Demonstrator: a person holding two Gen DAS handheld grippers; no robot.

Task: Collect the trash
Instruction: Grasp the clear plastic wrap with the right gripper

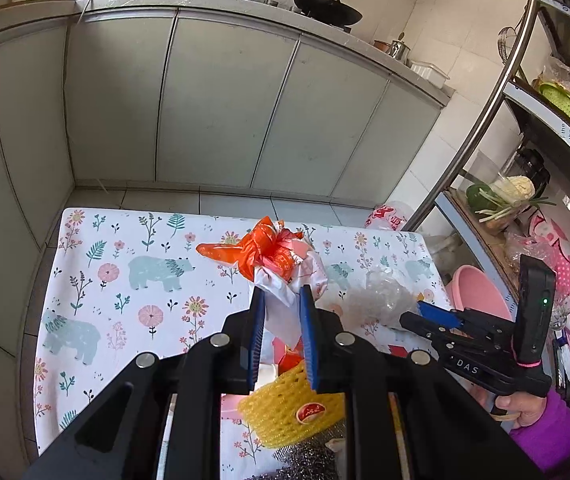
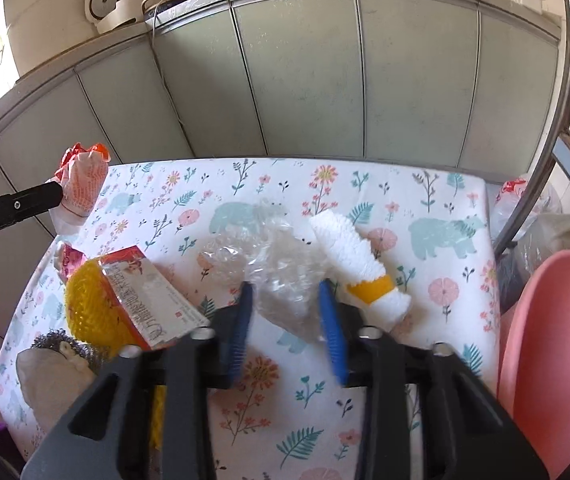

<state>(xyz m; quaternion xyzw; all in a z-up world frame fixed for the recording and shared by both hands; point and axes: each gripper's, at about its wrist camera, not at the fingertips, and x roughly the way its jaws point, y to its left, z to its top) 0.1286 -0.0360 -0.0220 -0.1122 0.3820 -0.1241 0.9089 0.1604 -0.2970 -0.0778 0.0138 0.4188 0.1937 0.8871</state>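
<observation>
Gripping a white and orange plastic bag (image 1: 281,276), the left gripper (image 1: 283,304) has its blue fingers (image 1: 257,320) pinched narrow on the bag's white lower part, which is raised off the table (image 1: 97,248). The right gripper (image 2: 287,300) is closed on a crumpled clear plastic wrap (image 2: 273,276) near the table's middle. A white foam sleeve with a yellow band (image 2: 357,264) lies just beside that wrap. A yellow foam net (image 1: 289,408), a printed carton (image 2: 149,296) and a steel scourer (image 2: 65,348) sit by the near left edge.
</observation>
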